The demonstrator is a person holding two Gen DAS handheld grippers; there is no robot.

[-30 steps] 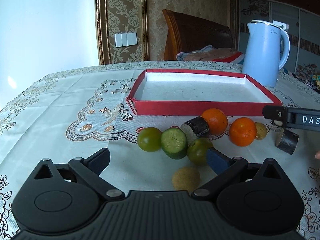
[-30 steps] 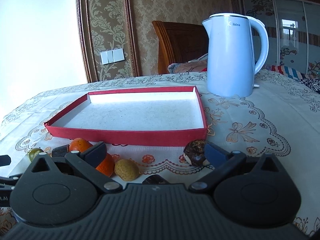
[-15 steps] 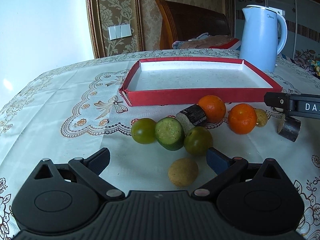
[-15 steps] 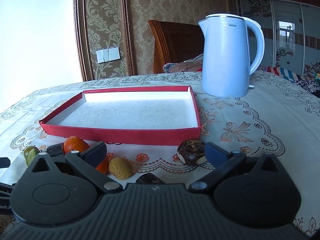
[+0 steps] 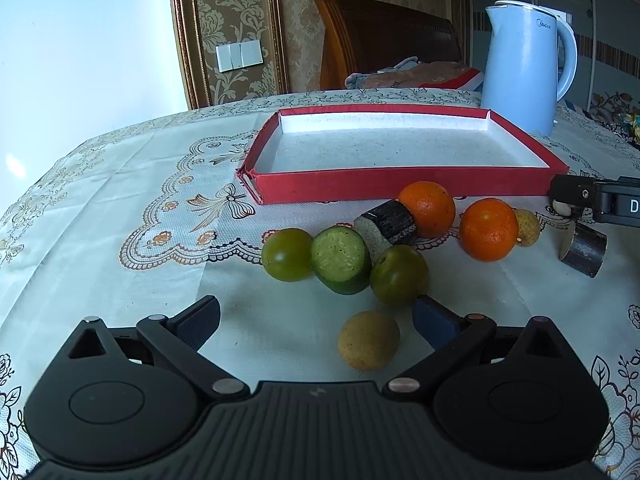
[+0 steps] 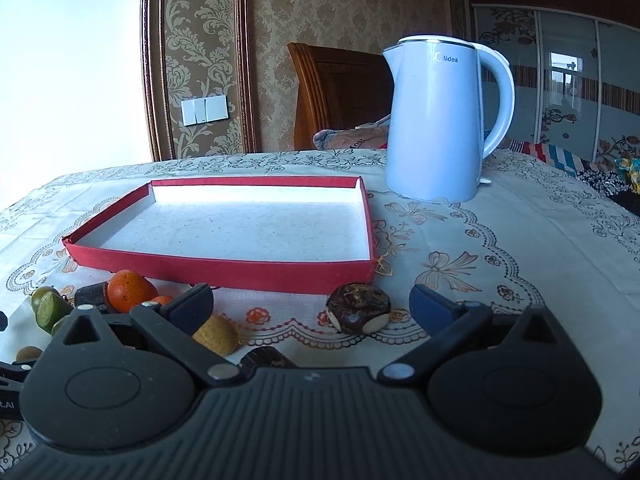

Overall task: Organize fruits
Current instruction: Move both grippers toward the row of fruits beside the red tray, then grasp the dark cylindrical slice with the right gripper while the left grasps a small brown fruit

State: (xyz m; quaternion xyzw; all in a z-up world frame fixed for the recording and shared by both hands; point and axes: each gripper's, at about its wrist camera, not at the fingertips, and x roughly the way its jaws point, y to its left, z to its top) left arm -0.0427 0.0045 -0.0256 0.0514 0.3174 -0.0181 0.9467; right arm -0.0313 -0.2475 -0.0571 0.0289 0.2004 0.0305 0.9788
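Note:
A shallow red tray (image 5: 400,188) (image 6: 224,270) with a pale floor lies on the tablecloth with nothing in it. In front of it are two green tomatoes (image 5: 287,255) (image 5: 399,275), a cut cucumber piece (image 5: 341,260), two oranges (image 5: 427,209) (image 5: 489,229), dark cane pieces (image 5: 390,224) (image 5: 584,249) and a tan round fruit (image 5: 368,340). My left gripper (image 5: 316,316) stands open, the tan fruit just inside its right finger. My right gripper (image 6: 312,306) is open too, with a dark water chestnut (image 6: 358,308) between its fingers, not touching them. A second tan fruit (image 6: 216,335) lies by its left finger.
A light blue electric kettle (image 5: 524,64) (image 6: 440,128) stands behind the tray's right corner. A wooden chair (image 5: 384,48) with cloth on it is beyond the table. The other gripper's black finger (image 5: 596,196) shows at the left view's right edge.
My left gripper has drawn back and risen, so the right green tomato no longer touches its right finger. My right gripper lifted a little; the water chestnut now sits nearer the middle.

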